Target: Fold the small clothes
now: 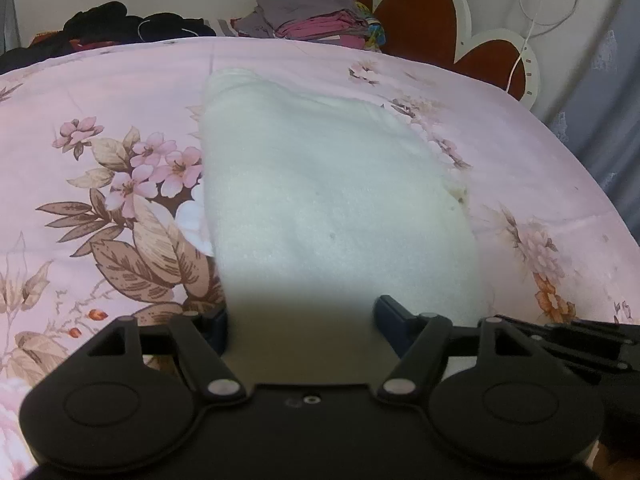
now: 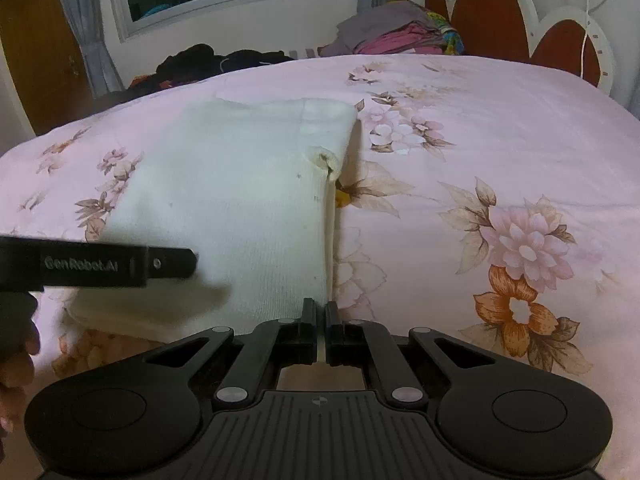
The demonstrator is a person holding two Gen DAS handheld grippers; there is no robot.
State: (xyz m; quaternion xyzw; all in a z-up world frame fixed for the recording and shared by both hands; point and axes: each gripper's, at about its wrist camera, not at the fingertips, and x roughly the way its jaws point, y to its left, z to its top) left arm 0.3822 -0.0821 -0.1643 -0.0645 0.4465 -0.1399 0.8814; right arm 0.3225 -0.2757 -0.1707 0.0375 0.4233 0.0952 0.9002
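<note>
A white knit garment (image 1: 328,184) lies folded on the pink floral bedspread (image 1: 100,100). My left gripper (image 1: 304,320) is open, its jaws wide apart over the garment's near end, with the cloth between them. In the right wrist view the same garment (image 2: 224,208) lies left of centre. My right gripper (image 2: 320,312) is shut on the garment's near right edge, a thin strip of cloth pinched between the fingers. The left gripper's black body (image 2: 100,266) reaches in from the left over the garment's near left part.
A pile of folded grey and pink clothes (image 2: 400,34) sits at the head of the bed by the red and white headboard (image 2: 500,8). Dark clothes (image 2: 216,60) lie at the far edge. The bedspread (image 2: 500,160) extends to the right.
</note>
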